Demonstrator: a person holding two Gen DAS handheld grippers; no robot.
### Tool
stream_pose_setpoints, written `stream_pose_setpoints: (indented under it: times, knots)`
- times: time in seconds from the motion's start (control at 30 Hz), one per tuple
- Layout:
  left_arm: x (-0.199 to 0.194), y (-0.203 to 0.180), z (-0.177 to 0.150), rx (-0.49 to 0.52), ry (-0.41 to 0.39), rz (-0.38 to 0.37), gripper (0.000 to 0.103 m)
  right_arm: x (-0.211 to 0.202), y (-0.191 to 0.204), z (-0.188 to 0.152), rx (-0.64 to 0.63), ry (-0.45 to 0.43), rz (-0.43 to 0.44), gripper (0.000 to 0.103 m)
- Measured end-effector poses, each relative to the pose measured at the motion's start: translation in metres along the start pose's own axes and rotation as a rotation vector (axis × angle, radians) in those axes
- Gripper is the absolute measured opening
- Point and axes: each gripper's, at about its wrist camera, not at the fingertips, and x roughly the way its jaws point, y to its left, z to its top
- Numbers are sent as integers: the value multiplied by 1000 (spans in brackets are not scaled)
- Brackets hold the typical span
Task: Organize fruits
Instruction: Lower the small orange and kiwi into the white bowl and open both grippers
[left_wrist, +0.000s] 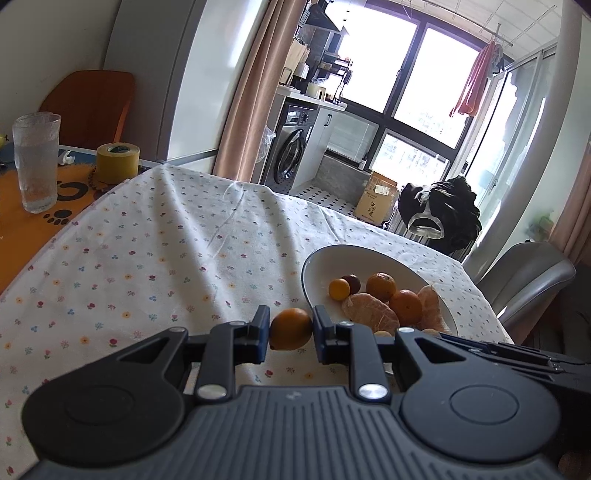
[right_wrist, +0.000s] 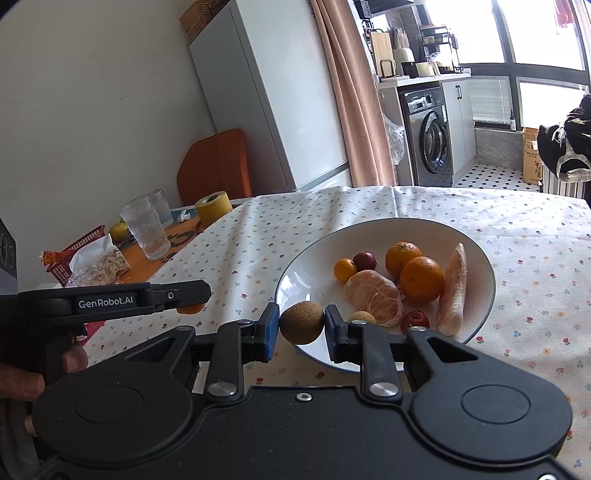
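Note:
My left gripper (left_wrist: 290, 330) is shut on a small orange fruit (left_wrist: 290, 328), held just above the flowered tablecloth, left of the white bowl (left_wrist: 321, 258). My right gripper (right_wrist: 301, 324) is shut on a brown kiwi (right_wrist: 301, 322) over the near-left rim of the same bowl (right_wrist: 295, 273). The bowl holds two oranges (right_wrist: 421, 278), a peeled mandarin (right_wrist: 373, 297), a peeled segment (right_wrist: 453, 291), a small yellow citrus (right_wrist: 344, 269) and small dark red fruits (right_wrist: 365, 260). The left gripper (right_wrist: 192, 308) also shows at the left of the right wrist view.
The flowered tablecloth (left_wrist: 155, 251) covers the round table. At the far left stand a drinking glass (left_wrist: 36, 162), a yellow tape roll (left_wrist: 117, 162), a red basket (right_wrist: 79, 245) and wrappers. A grey chair (left_wrist: 524, 280) is beyond the table's right edge.

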Motion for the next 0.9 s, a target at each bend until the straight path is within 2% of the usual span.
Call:
stream_pose_setpoints:
  times: [0.23, 0.33, 0.9]
  knots:
    - [8, -12, 4, 23, 4, -1, 23, 2, -14, 1, 19, 0, 5, 26]
    - [14, -19, 8, 35, 7, -2, 23, 3, -21, 1, 36, -4, -2, 33]
    - [53, -38, 17, 75, 46, -3, 23, 11, -54, 0, 85, 21, -20, 34]
